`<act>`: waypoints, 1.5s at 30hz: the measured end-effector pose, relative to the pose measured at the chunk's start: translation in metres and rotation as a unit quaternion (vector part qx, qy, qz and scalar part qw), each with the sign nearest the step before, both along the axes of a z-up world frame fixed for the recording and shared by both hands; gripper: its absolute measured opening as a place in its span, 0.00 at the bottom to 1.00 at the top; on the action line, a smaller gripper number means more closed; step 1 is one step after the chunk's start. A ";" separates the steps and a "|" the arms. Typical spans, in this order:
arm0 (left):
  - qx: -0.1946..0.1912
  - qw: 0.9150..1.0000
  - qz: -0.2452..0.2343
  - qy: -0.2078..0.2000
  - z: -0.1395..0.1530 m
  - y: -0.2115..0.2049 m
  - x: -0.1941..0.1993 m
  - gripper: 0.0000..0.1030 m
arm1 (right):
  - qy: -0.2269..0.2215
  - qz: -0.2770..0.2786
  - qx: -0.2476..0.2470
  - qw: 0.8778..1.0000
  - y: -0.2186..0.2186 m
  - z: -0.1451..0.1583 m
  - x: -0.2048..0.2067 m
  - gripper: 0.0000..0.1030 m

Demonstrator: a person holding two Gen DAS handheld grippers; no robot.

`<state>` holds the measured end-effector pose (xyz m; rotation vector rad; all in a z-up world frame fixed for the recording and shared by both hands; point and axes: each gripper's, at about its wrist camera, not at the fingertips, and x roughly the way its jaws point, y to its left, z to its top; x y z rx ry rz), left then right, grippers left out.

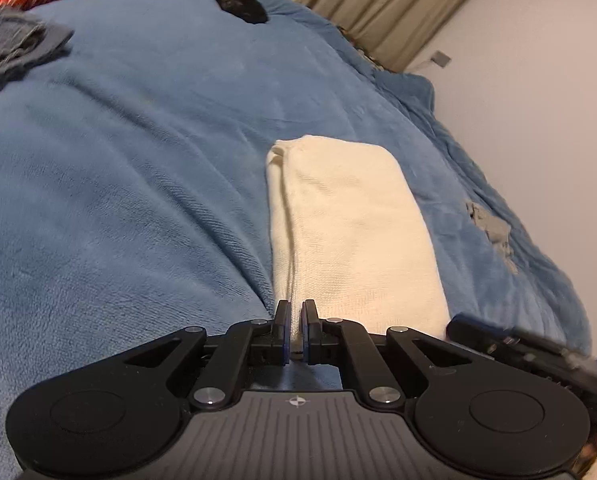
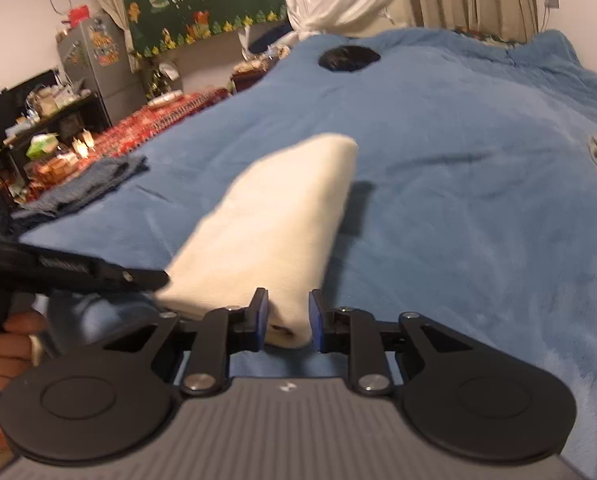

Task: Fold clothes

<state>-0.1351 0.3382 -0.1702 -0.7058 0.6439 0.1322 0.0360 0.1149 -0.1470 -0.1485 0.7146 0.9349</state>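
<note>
Here's the folded cream cloth, a long narrow bundle lying on the blue blanket that covers the bed, stretching straight away from both sets of tongs. The left tongs are clenched on the cloth's near end, jaws almost together, with just a thin edge of the fabric pinched between the pads. Over on the right, the right tongs are grasping the near corner of the same cloth, where the rolled edge sits thick between the blue pads, pressed on both sides. From the right wrist view the cloth looks blurred, its near end lifted slightly off the blanket. The two tongs sit close side by side at that end, with the left tool's black body coming in from the left, a hand wrapped round its handle. Far ahead of the tongs, a black round object rests on the blanket. Off to the left of the left tongs lies a dark blue garment, and to the right, near the bed's edge, a small grey cloth.
</note>
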 end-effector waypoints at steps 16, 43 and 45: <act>0.069 0.997 -0.009 -0.014 0.033 0.008 0.027 0.44 | -0.017 -0.021 0.020 0.999 0.038 0.014 0.069 0.15; 0.071 0.997 0.008 0.002 0.013 0.013 0.080 0.06 | -0.036 -0.015 -0.013 0.999 0.077 0.001 0.121 0.07; 0.067 0.998 0.008 0.001 0.013 0.014 0.080 0.06 | -0.015 0.005 0.018 1.000 0.080 0.006 0.125 0.07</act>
